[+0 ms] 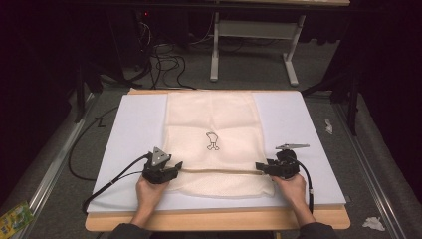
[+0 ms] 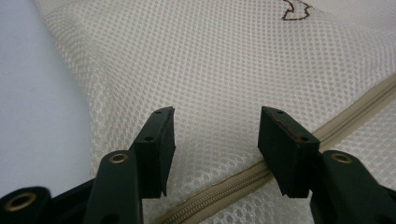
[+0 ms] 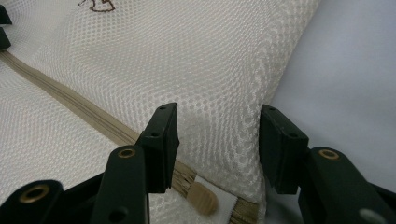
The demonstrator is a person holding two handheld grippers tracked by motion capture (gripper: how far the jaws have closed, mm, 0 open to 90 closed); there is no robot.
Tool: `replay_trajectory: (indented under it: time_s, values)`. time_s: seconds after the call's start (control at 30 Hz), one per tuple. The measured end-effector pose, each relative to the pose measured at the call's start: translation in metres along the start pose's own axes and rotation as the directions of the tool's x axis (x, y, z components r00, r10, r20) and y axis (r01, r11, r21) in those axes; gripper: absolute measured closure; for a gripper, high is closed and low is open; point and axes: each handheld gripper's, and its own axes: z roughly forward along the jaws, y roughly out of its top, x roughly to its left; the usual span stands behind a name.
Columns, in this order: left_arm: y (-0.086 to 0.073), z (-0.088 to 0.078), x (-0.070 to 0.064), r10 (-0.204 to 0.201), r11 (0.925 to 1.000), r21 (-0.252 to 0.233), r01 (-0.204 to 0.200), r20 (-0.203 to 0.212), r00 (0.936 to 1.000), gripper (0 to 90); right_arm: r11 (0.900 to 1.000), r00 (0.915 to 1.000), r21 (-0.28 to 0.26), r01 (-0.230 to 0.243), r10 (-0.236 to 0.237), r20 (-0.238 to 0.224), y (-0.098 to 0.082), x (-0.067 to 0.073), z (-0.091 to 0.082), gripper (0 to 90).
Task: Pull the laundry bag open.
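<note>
Both tools at the mesh bag's zip

My left tool (image 1: pixel 174 166) and right tool (image 1: pixel 260 167) gape over the bag (image 1: pixel 211 122) on the bench (image 1: pixel 298 119), gripping nothing; zip (image 1: pixel 219 171) runs between.

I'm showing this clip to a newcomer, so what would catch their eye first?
The cream mesh laundry bag with a small dark embroidered figure lies flat across the white table mat. At each end of its beige zipper sits a black gripper, left gripper and right gripper, fingers open.

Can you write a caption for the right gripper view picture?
Open right gripper hovers over a cream mesh bag, near its zipper pull.
</note>
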Motion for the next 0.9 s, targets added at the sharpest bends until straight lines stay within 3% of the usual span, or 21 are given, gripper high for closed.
replay_trajectory:
  time_s: [0.27, 0.47, 0.5, 0.53, 0.63, 0.9]
  values:
    - [0.000, 0.002, -0.001, 0.005, 0.9999, 0.015, -0.004, -0.004, 1.0000, 46.6, 0.998, 0.9991, 0.044, 0.038, -0.039, 0.018, 0.007, 0.008, 0.005, 58.1]
    - [0.001, 0.004, 0.000, 0.000, 0.9995, 0.032, 0.000, -0.007, 1.0000, 46.6, 0.992, 0.9908, 0.065, 0.105, -0.110, 0.079, 0.007, 0.012, 0.005, 77.7]
    - [0.001, 0.003, -0.001, 0.000, 0.9995, 0.030, 0.000, -0.008, 1.0000, 46.6, 0.992, 0.9908, 0.065, 0.105, -0.110, 0.079, 0.007, 0.012, 0.005, 77.7]
    - [0.001, 0.003, 0.000, -0.001, 0.9995, 0.031, 0.001, -0.008, 1.0000, 46.7, 0.991, 0.9903, 0.071, 0.116, -0.121, 0.068, 0.007, 0.011, 0.005, 84.8]
    - [0.001, 0.003, 0.000, -0.002, 0.9995, 0.030, 0.002, -0.005, 1.0000, 47.1, 0.989, 0.9892, 0.071, 0.129, -0.134, 0.061, 0.009, 0.012, 0.005, 87.6]
    - [0.002, 0.002, 0.000, 0.000, 0.9998, 0.019, 0.000, 0.001, 1.0000, 47.1, 0.990, 0.9901, 0.025, 0.137, -0.138, 0.028, 0.009, 0.009, -0.003, 88.6]
